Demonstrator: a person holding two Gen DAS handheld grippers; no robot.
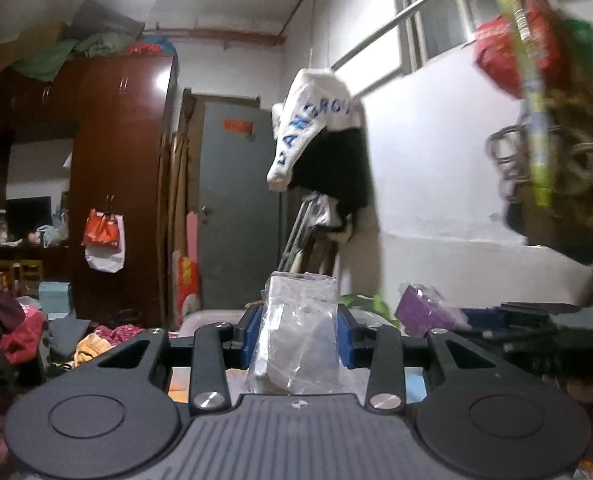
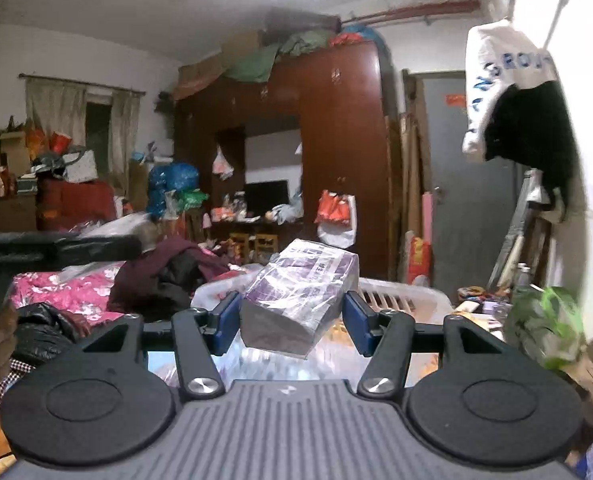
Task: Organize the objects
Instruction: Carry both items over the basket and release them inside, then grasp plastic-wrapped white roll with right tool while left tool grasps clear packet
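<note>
My left gripper is shut on a white packet in clear plastic wrap, held upright between its blue pads above a white basket. My right gripper is shut on a purple packet in clear wrap, held tilted above the white slatted basket. The right gripper and its purple packet also show at the right of the left wrist view.
A bed with pink bedding and piled clothes lies to the left. A dark wooden wardrobe and grey door stand at the back. Bags hang from a rail at the right. A green plant sits at the right.
</note>
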